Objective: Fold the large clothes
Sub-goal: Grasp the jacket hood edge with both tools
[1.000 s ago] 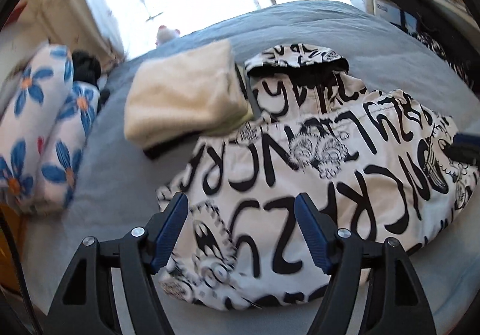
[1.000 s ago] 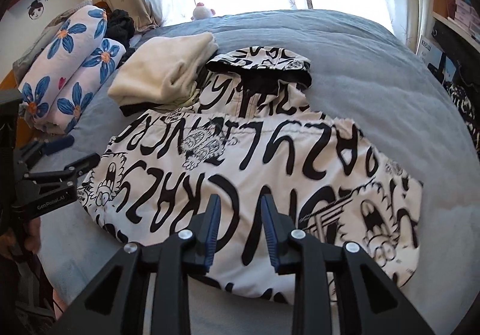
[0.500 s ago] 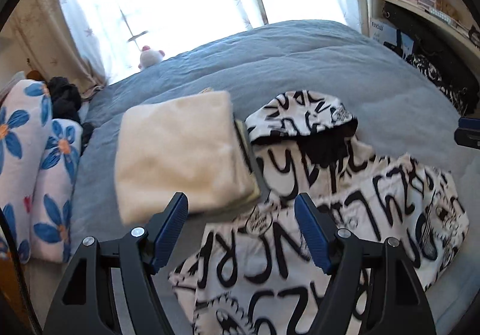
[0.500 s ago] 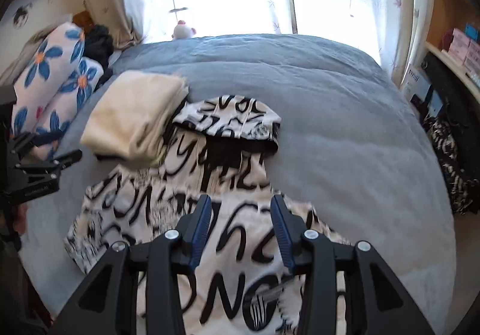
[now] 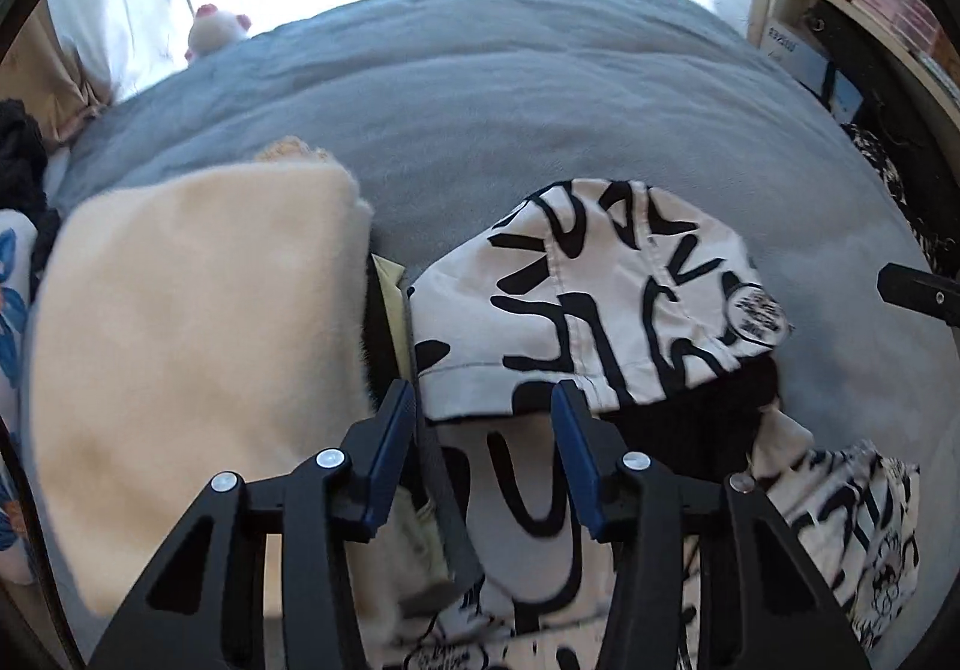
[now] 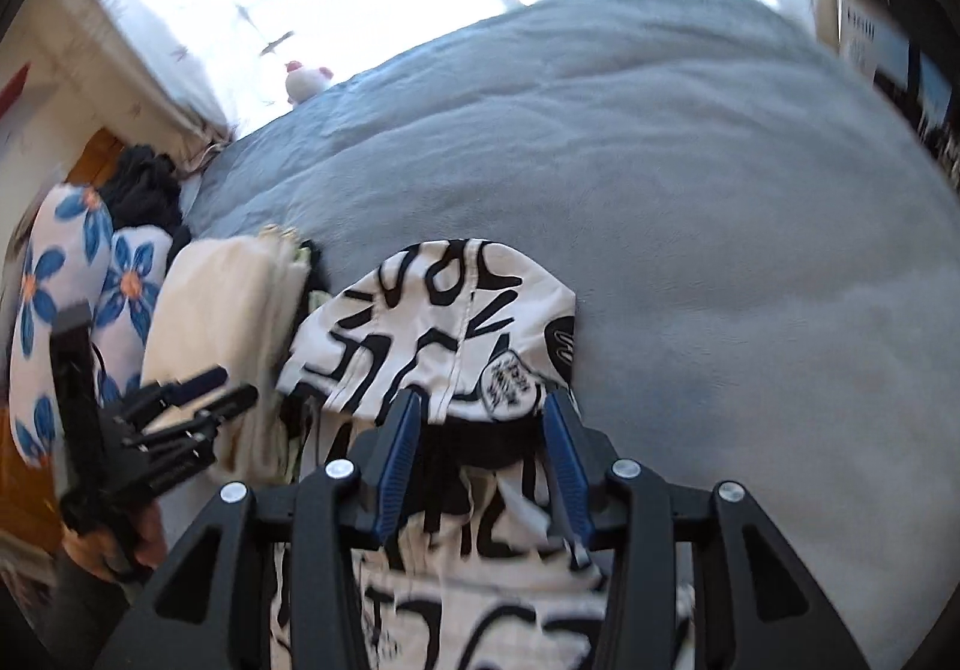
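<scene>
Each gripper, left [image 5: 485, 400] and right [image 6: 480, 409], is built of angular black plastic; blue ribbed pads [image 5: 393, 454] are fitted inside the fingers, and silver screws [image 6: 339, 469] are set along the linkages.

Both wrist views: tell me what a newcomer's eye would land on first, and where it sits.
The white hoodie with bold black lettering grabs attention first, spread on the grey bed cover with its hood toward the window. Close beside it, on its left, lies a folded cream garment. The left claw and right claw both stand open over the hood's lower edge, gripping nothing.
</scene>
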Demonstrator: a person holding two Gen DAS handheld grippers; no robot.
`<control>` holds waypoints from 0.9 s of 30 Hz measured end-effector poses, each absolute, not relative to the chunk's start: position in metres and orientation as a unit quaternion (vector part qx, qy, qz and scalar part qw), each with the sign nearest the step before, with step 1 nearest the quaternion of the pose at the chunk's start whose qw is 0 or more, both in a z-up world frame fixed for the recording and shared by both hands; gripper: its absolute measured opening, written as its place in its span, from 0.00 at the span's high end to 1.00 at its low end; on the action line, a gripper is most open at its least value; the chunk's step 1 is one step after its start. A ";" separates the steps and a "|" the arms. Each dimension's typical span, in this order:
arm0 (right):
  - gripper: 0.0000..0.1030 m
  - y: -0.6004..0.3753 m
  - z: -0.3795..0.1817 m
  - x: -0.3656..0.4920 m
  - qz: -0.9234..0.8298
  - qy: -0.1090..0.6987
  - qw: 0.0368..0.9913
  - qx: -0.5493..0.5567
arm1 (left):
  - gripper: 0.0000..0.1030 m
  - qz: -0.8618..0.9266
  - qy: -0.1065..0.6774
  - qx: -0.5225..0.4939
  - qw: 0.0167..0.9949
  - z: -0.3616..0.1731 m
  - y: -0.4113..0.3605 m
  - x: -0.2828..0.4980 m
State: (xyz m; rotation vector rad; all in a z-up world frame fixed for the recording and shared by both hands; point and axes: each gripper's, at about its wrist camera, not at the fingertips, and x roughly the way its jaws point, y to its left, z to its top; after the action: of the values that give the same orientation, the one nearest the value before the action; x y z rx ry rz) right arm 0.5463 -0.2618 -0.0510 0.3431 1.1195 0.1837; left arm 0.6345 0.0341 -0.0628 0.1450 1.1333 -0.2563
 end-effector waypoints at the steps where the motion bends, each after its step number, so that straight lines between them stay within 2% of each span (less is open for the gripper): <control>1: 0.58 -0.263 -0.061 0.555 0.084 0.531 0.827 0.164 | 0.55 -0.117 0.541 0.066 0.830 -0.072 0.034 0.642; 10: 0.58 -0.256 -0.136 0.604 0.069 0.564 0.808 0.158 | 0.53 -0.093 0.573 0.067 0.811 -0.131 0.035 0.679; 13: 0.58 -0.252 -0.150 0.612 0.060 0.572 0.807 0.138 | 0.38 -0.103 0.571 0.091 0.809 -0.139 0.024 0.681; 15: 0.54 -0.253 -0.156 0.616 0.056 0.570 0.808 0.137 | 0.21 -0.108 0.570 0.112 0.807 -0.146 0.013 0.680; 17: 0.47 -0.254 -0.162 0.619 0.050 0.569 0.809 0.135 | 0.12 -0.106 0.567 0.133 0.806 -0.152 0.001 0.680; 20: 0.47 -0.254 -0.167 0.622 0.050 0.568 0.810 0.135 | 0.08 -0.096 0.558 0.153 0.810 -0.159 -0.008 0.678; 24: 0.47 -0.261 -0.159 0.622 0.041 0.546 0.827 0.128 | 0.07 -0.101 0.549 0.148 0.816 -0.157 -0.010 0.673; 27: 0.46 -0.266 -0.167 0.628 0.040 0.558 0.817 0.142 | 0.07 -0.108 0.538 0.149 0.822 -0.160 -0.004 0.670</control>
State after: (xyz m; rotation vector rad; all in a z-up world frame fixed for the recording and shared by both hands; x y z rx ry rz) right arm 0.6281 -0.2664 -0.1672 0.3033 1.1890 0.0856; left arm 0.6702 -0.0044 -0.1598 0.3179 1.1451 -0.2289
